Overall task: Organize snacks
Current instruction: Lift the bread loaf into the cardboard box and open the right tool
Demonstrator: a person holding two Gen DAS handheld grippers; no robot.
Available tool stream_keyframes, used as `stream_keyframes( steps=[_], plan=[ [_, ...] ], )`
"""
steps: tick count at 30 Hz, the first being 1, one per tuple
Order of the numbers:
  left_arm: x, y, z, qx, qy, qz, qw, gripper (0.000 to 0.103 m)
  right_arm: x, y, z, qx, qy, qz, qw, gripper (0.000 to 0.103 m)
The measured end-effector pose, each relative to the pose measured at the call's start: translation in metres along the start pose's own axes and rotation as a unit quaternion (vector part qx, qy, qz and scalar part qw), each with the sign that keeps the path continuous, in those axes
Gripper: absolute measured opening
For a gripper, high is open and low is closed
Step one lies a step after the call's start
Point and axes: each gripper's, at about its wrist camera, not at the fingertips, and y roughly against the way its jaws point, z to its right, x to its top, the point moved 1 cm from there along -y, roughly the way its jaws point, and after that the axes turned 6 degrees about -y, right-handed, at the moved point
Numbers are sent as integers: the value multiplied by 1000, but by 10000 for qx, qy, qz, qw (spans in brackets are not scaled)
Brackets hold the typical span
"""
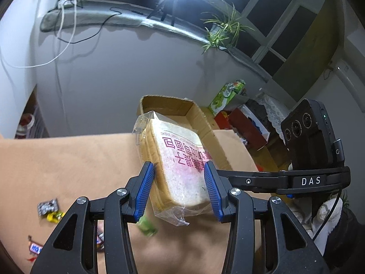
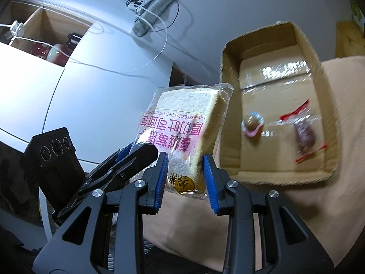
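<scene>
A clear bag of sliced toast bread [image 1: 180,162] with pink lettering hangs in the air above the tan table. My left gripper [image 1: 179,188] is shut on its lower part. My right gripper [image 2: 185,180] is shut on the same bread bag [image 2: 182,134], and the left gripper's fingers [image 2: 141,157] show beside it on the left. An open cardboard box [image 2: 230,105] stands just right of the bread; in it lie a small round wrapped sweet [image 2: 252,123] and a clear packet with red ends [image 2: 303,134]. The box also shows behind the bread in the left wrist view [image 1: 205,123].
Loose wrapped candies [image 1: 49,209] and a chocolate bar [image 1: 35,248] lie on the tan table [image 1: 68,159] at left; a green packet [image 1: 148,227] lies under the bread. Boxes and clutter [image 1: 230,105] stand beyond the table's right end. A white cabinet [image 2: 91,91] stands left.
</scene>
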Motion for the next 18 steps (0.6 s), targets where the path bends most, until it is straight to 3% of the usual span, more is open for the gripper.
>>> stream_keyframes(
  steps=[18],
  plan=[
    [36, -80, 18, -115, -76, -195, 9997, 43, 65, 6, 47, -560, 319, 169, 9978, 34]
  ],
)
